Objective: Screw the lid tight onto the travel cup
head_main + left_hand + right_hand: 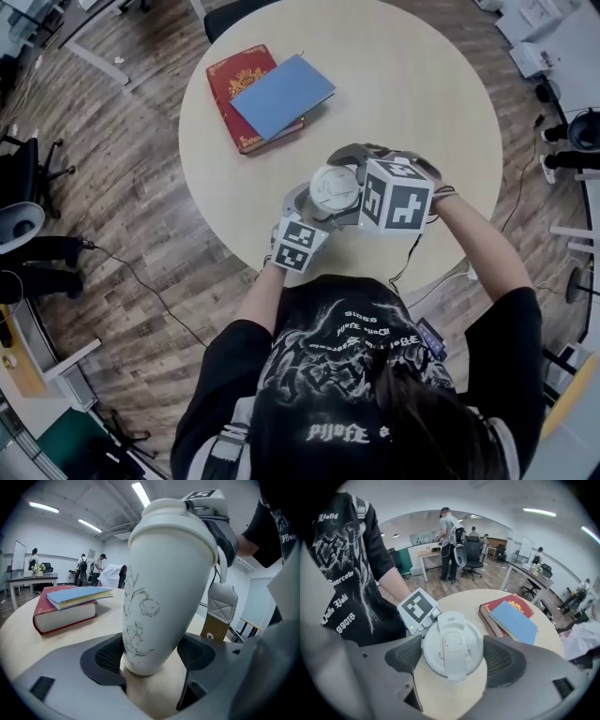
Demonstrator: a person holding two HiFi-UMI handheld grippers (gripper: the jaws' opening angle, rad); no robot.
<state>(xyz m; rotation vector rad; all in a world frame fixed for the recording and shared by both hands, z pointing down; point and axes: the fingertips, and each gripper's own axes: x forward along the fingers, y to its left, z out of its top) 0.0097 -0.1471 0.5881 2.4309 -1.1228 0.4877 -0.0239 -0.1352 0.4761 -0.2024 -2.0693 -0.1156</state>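
A white travel cup (159, 588) with a line drawing of flowers stands tilted near the front of the round table (422, 94). Its white flip lid (452, 644) sits on top, seen from above as lid (335, 187). My left gripper (150, 663) is shut on the cup's lower body, with both dark pads (110, 656) pressing its sides. From above, my right gripper (453, 660) is shut on the lid's rim, and its pads (501, 660) touch both sides. In the head view the left gripper (309, 214) is just below the cup and the right gripper (364, 186) at its right.
A red book with a blue book (281, 94) on it lies on the far left part of the table, also seen as books (70, 604) and books (511, 616). A quilted strap (220, 609) hangs beside the cup. Desks, chairs and people stand in the background.
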